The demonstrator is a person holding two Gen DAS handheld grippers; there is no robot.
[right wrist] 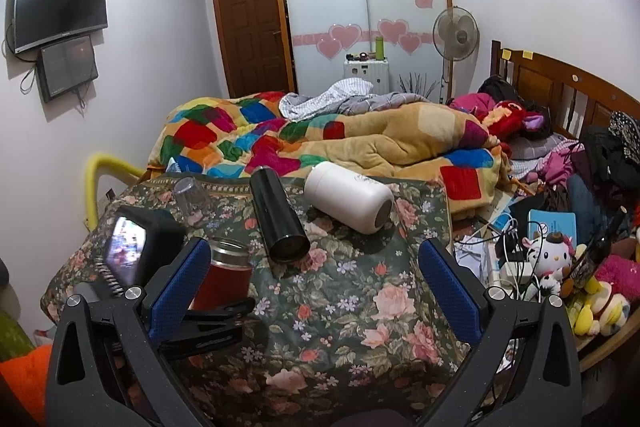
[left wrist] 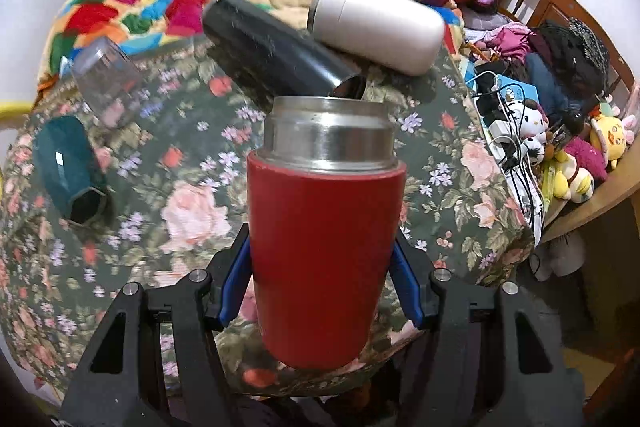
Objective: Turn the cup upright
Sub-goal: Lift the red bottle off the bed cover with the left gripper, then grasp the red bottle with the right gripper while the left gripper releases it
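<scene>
A red cup [left wrist: 324, 251] with a steel rim stands mouth up between the blue pads of my left gripper [left wrist: 322, 287], which is shut on its body over the floral cloth [left wrist: 192, 195]. In the right wrist view the red cup [right wrist: 226, 275] shows at the left, held by the left gripper. My right gripper [right wrist: 316, 287] is open and empty above the floral cloth [right wrist: 340, 307]. A black flask [left wrist: 272, 55] [right wrist: 278, 215] and a white flask [left wrist: 380, 25] [right wrist: 348, 195] lie on their sides behind.
A clear glass [left wrist: 106, 79] stands mouth down and a teal cup [left wrist: 70, 169] lies on its side at the left. A patchwork blanket [right wrist: 320, 139] lies behind. Cables and plush toys [right wrist: 552, 259] crowd the right, by a wooden headboard [right wrist: 560, 91].
</scene>
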